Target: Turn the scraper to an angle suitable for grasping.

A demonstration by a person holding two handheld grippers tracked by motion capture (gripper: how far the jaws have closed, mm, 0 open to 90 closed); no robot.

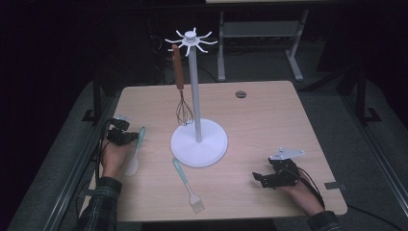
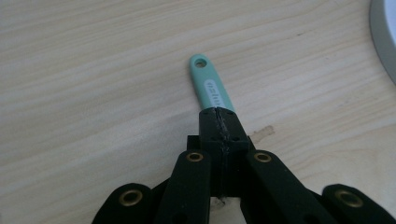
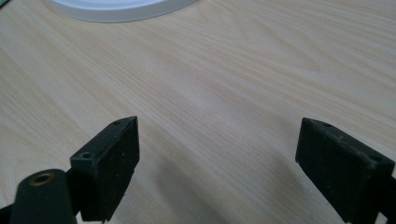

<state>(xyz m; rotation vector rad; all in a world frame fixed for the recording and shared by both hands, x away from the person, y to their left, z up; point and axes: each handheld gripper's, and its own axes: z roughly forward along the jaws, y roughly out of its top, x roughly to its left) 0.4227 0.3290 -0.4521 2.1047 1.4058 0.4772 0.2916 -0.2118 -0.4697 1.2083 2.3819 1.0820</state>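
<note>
On the counter's (image 1: 269, 103) left side lies a green-handled spatula (image 1: 136, 150), its handle clamped between the closed jaws of the left hand-held gripper (image 1: 129, 138). Handle end points away from the person, blade toward them. Right of it stands a white rack (image 1: 198, 139) with a hanging whisk (image 1: 183, 103); a brush (image 1: 187, 180) lies nearer. The right hand-held gripper (image 1: 260, 179) rests wide open, empty.

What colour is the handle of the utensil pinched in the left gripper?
Mint green, seen best in the left gripper view: spatula handle.
</note>
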